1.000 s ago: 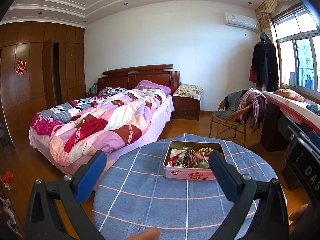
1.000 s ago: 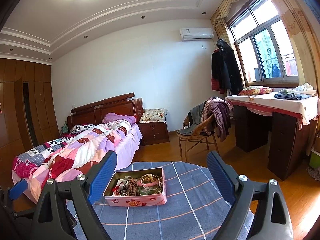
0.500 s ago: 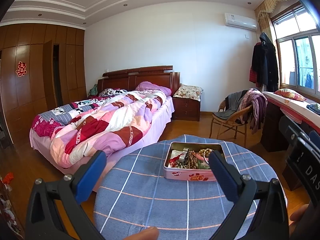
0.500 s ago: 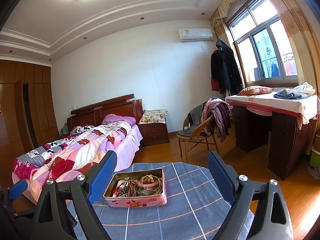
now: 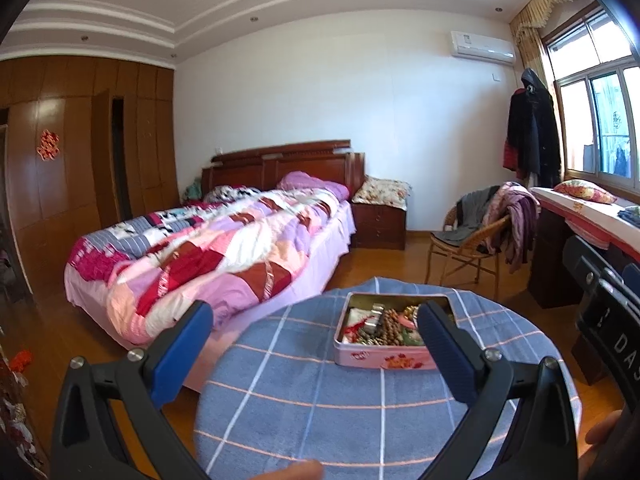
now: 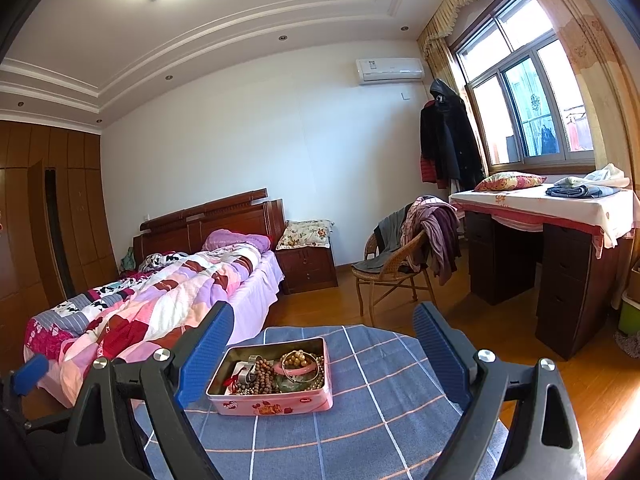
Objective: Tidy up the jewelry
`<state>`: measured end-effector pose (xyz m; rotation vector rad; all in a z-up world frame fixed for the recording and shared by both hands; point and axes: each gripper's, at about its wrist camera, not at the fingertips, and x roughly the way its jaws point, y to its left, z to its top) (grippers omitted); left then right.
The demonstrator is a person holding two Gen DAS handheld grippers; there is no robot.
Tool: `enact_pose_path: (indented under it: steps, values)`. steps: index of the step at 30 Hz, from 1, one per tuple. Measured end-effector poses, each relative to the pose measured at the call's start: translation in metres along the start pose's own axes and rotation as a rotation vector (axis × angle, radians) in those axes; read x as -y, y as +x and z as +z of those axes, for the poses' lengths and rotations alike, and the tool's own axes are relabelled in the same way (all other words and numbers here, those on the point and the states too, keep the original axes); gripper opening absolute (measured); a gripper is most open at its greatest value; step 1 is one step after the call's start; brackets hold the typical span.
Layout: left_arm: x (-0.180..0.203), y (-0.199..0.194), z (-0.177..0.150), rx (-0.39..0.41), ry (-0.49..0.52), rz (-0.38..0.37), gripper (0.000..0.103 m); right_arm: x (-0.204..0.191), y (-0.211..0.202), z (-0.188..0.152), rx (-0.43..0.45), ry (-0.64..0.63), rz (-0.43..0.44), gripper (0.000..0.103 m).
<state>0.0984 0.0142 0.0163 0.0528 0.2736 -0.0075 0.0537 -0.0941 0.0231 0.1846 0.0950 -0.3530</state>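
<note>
— On the round tabletop [image 6: 384, 420] with its blue checked cloth, what sits where?
— Towards the left, the pink rectangular tin box [image 6: 272, 380], lid off, full of wooden bead strings [image 6: 264, 376] and a pink bangle [image 6: 300, 368].
— And the claws?
— Left claw [image 5: 312, 356] spread wide, holding nothing, above the tabletop; right claw [image 6: 324, 356] likewise spread, the tin between its blue fingers [image 6: 206, 352].

Round table [image 6: 380, 432] covered with blue checked cloth [image 5: 320, 408]. One open pink tin [image 6: 276, 400] sits directly on it, filled with beads and bangles.
</note>
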Motion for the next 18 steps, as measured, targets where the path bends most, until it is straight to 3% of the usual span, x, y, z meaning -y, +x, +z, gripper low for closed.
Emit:
enact_pose_path:
  steps: [4,12,18]
  values:
    - [0.004,0.0,0.002,0.004,0.021,0.031,0.103,-0.001,0.0,0.001,0.001,0.0,0.0,0.092]
    - [-0.003,0.006,-0.001,-0.059,-0.031,-0.033,0.103,-0.002,0.001,0.0,-0.008,0.001,0.005,0.092]
    - [-0.002,0.011,-0.004,-0.086,-0.032,-0.013,0.103,-0.002,0.01,-0.003,-0.035,0.003,-0.019,0.092]
